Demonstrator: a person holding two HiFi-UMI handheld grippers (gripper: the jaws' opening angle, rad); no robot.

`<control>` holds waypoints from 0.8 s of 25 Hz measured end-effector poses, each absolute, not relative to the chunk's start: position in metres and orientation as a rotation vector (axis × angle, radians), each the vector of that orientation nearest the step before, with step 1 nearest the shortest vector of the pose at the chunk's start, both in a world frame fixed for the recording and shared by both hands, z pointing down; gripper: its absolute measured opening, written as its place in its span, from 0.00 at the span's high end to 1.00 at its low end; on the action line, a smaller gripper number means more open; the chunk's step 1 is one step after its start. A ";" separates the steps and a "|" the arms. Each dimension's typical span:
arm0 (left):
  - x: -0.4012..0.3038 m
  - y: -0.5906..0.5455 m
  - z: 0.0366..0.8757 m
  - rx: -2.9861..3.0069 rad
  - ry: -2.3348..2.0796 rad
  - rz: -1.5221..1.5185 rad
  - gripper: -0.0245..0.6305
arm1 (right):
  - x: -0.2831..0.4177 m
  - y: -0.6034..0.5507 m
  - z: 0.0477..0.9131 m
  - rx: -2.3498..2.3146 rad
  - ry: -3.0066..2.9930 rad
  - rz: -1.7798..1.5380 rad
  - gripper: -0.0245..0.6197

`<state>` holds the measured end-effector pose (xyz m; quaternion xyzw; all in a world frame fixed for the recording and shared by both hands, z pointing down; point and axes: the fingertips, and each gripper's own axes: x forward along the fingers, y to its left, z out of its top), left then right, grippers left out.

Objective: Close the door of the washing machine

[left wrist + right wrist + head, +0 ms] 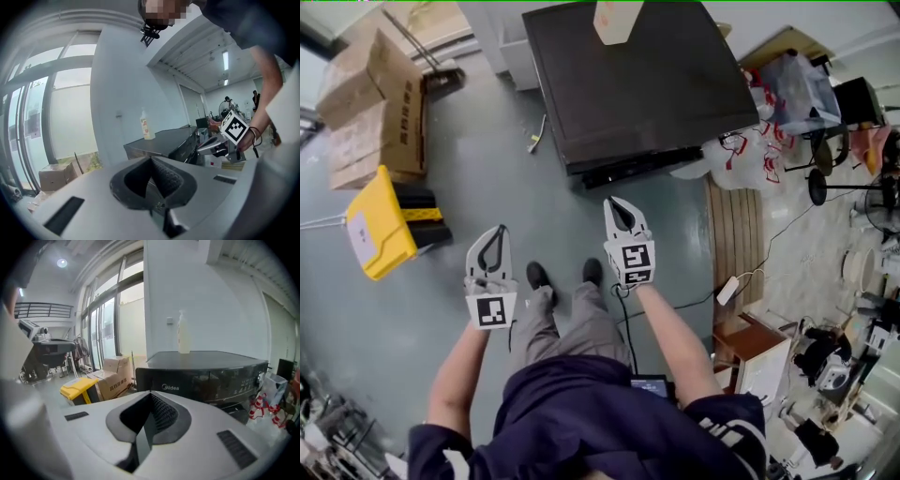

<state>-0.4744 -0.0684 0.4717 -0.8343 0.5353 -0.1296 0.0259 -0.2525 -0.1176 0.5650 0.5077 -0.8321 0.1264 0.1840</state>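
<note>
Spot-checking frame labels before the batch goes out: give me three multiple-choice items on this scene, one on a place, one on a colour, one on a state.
1. Where does the bottle stand?
A. On the floor
B. On top of the washing machine
C. On a windowsill

2. What colour is the bin beside the cardboard boxes?
A. Red
B. Blue
C. Yellow

3. How is the right claw?
A. Shut, with nothing in it
B. Wide open
C. Shut on the bottle

Answers:
1 B: the right gripper view shows the bottle upright on the machine's dark top.
2 C: the head view shows a yellow bin lying next to the boxes.
3 A: in the right gripper view the pads meet at the tips, with nothing between them.
</note>
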 end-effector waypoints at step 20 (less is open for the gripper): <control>-0.511 -0.046 0.314 -2.433 1.773 -0.088 0.93 | -0.239 -0.090 0.333 1.538 -2.586 0.123 0.93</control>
